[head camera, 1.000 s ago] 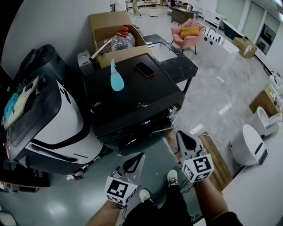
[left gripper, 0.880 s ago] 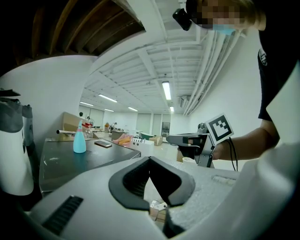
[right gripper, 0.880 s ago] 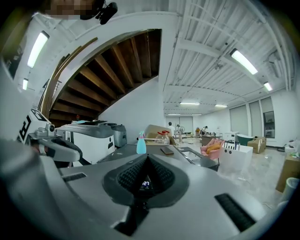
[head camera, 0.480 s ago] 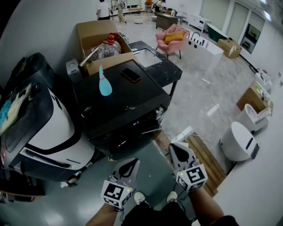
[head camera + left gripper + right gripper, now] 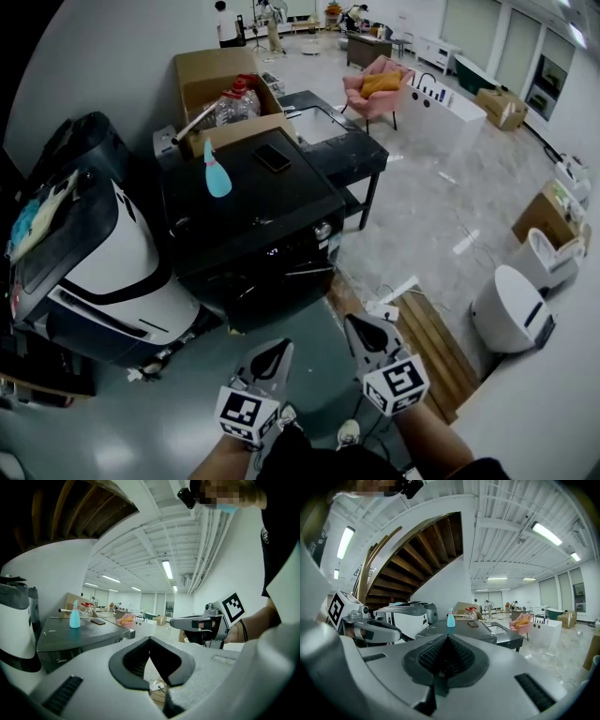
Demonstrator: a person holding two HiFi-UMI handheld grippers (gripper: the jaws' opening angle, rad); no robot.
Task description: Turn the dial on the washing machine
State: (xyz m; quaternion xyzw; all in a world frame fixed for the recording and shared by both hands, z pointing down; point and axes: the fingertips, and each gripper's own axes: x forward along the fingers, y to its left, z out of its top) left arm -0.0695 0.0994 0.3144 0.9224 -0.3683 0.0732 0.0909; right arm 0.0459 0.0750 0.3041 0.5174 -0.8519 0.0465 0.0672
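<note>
The black washing machine [image 5: 253, 211] stands ahead of me in the head view, with its round dial [image 5: 322, 230] on the front right corner. A blue spray bottle [image 5: 216, 173] and a phone [image 5: 273, 157] lie on its lid. My left gripper [image 5: 281, 347] and right gripper [image 5: 354, 323] hang side by side over the floor in front of the machine, both shut and empty, touching nothing. In the left gripper view the dial [image 5: 123, 638] shows past the shut left gripper [image 5: 150, 639]. The right gripper view has the right gripper [image 5: 446, 637] shut, with the machine [image 5: 459, 629] beyond it.
A white and black appliance [image 5: 103, 262] stands left of the washing machine. Behind it are a cardboard box [image 5: 230, 94] with water jugs and a black side table [image 5: 328, 127]. A wooden board [image 5: 436, 347] and a white round unit [image 5: 511, 309] sit on the floor at the right.
Both grippers sit lower in the head view and a little further from the machine's front. The view has shifted with them. Both stay shut.
</note>
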